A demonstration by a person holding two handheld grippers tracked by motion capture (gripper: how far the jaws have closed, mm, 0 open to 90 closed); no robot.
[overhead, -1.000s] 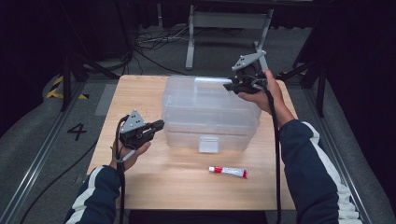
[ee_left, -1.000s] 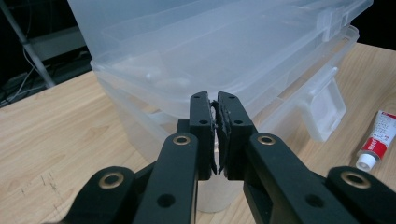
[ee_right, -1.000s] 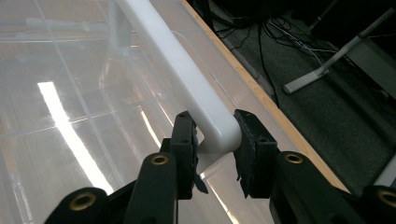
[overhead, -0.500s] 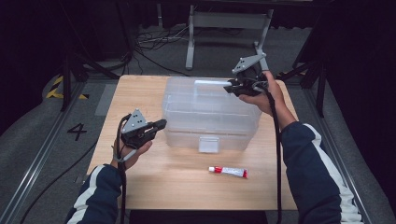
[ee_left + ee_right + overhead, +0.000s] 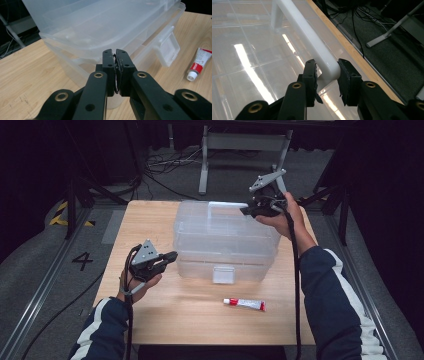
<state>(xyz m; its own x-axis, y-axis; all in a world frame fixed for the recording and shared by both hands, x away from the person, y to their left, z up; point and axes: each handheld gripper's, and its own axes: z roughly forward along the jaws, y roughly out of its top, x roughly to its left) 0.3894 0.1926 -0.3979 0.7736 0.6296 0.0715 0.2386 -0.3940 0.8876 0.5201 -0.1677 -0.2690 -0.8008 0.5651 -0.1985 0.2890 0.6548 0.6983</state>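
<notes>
The table (image 5: 150, 320) is a wooden top on which everything of interest rests. At its middle, toward the far edge, a clear plastic box (image 5: 225, 245) is set with its latch (image 5: 223, 274) turned toward the person, so that the front can be reached from the near side. The lid is seen slightly raised along the front, a gap being visible between it and the base in the left gripper view; it is judged to be tipping up about a rear hinge, though the hinge itself cannot be made out.

The white handle (image 5: 309, 37) runs along the top of the lid. The right gripper (image 5: 252, 211) is brought over the far right corner of the box, and its jaws are placed on either side of the handle's end, the pads (image 5: 310, 75) pressed against it. The handle is thus gripped, presumably so that the lid may be lifted or the box steadied.

The left gripper (image 5: 170, 256) is held just beside the left front of the box, apart from it, with its jaws closed on nothing. It is judged to be kept in reserve, perhaps to brace the base.

A small tube (image 5: 245, 304) with a red end lies on the table in front of the box, near the latch and untouched.
</notes>
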